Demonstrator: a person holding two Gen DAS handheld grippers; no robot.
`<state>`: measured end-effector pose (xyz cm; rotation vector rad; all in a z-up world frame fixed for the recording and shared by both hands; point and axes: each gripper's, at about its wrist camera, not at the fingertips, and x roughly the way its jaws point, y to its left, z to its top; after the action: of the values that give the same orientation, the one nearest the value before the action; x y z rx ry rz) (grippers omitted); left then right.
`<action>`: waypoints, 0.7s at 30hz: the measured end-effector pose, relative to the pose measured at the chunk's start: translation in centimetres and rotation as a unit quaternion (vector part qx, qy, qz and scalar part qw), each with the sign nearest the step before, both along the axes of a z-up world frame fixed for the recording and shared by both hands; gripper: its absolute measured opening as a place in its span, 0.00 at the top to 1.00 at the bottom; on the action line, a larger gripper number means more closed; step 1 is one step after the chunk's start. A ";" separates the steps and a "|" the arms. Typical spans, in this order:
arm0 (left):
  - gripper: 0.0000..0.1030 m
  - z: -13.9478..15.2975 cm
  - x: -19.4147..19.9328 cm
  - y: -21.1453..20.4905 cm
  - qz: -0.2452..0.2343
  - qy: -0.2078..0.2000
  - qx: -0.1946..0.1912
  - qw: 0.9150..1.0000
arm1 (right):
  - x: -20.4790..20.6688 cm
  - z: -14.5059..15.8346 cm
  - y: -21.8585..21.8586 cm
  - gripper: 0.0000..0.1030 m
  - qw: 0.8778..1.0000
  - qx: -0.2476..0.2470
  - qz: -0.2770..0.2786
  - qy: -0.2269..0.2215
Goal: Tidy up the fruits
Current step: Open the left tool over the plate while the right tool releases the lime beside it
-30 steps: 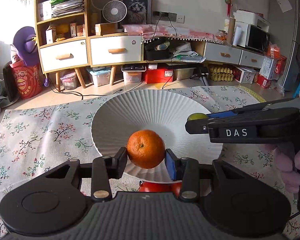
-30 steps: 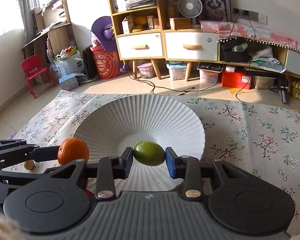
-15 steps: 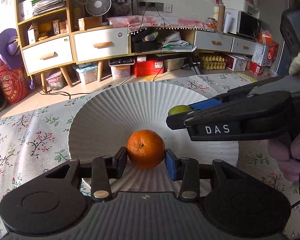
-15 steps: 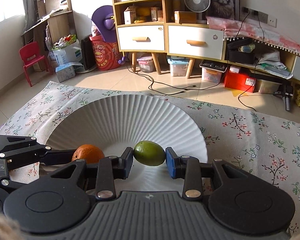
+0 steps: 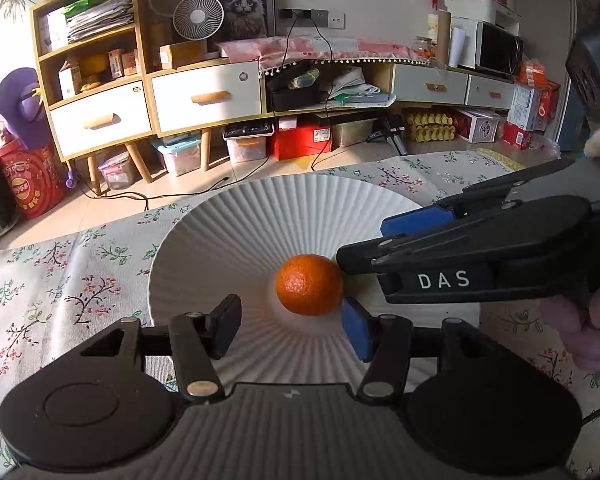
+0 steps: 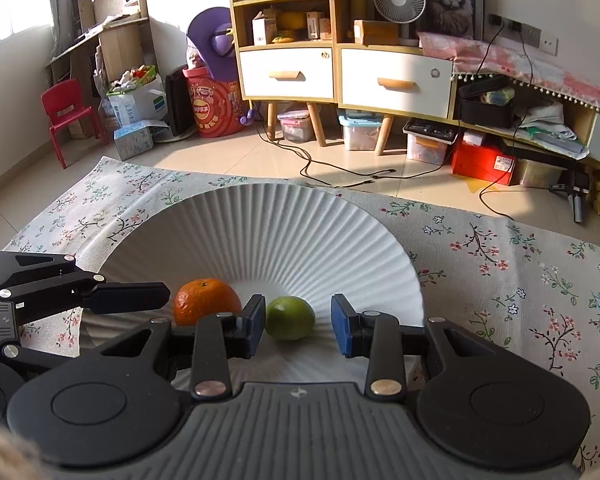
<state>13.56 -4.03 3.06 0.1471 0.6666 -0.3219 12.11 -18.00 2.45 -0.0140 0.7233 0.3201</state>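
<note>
orange mandarin [image 5: 309, 290] between the opening left gripper [image 5: 291, 325] pads, seemingly untouched, on the white plate [image 5: 236, 232]

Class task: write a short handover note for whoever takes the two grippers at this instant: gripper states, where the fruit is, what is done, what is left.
Left gripper: jaws opening, off the orange, which sits in the white ribbed plate.
Right gripper: jaws opening, the lime between them, resting on the plate beside the orange.
Done: both fruits are on the plate.
Left: draw both grippers back clear; no other fruit shows in these views.
</note>
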 end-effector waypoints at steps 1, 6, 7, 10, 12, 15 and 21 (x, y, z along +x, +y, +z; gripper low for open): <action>0.34 0.2 -0.2 0.1 0.002 -0.004 -0.002 1.000 | -0.1 0.2 -0.1 0.59 1.000 0.001 -0.003 -0.002; 0.27 1.3 -1.4 0.3 0.002 -0.010 -0.007 1.000 | -1.0 1.4 -0.6 0.42 1.000 0.007 -0.020 -0.011; 0.26 1.5 -1.6 0.4 0.002 -0.010 -0.007 1.000 | -1.3 1.6 -0.7 0.39 1.000 0.008 -0.024 -0.013; 0.22 1.9 -2.5 0.7 0.003 -0.004 -0.011 1.000 | -2.1 2.3 -0.9 0.32 0.999 0.009 -0.033 -0.015; 0.15 2.1 -3.0 0.9 0.003 0.006 -0.017 1.000 | -2.6 2.6 -0.9 0.29 0.999 0.007 -0.035 -0.016; 0.14 2.5 -3.9 1.3 0.001 0.016 -0.017 1.000 | -3.8 3.1 -0.7 0.24 0.999 0.003 -0.036 -0.015; 0.11 3.0 -5.7 2.2 0.006 0.022 -0.016 1.000 | -5.5 3.5 -0.4 0.18 0.999 0.007 -0.040 -0.013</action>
<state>7.89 -1.79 6.03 0.1049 0.7058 -0.3241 6.58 -18.36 5.97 0.0242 0.6948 0.2485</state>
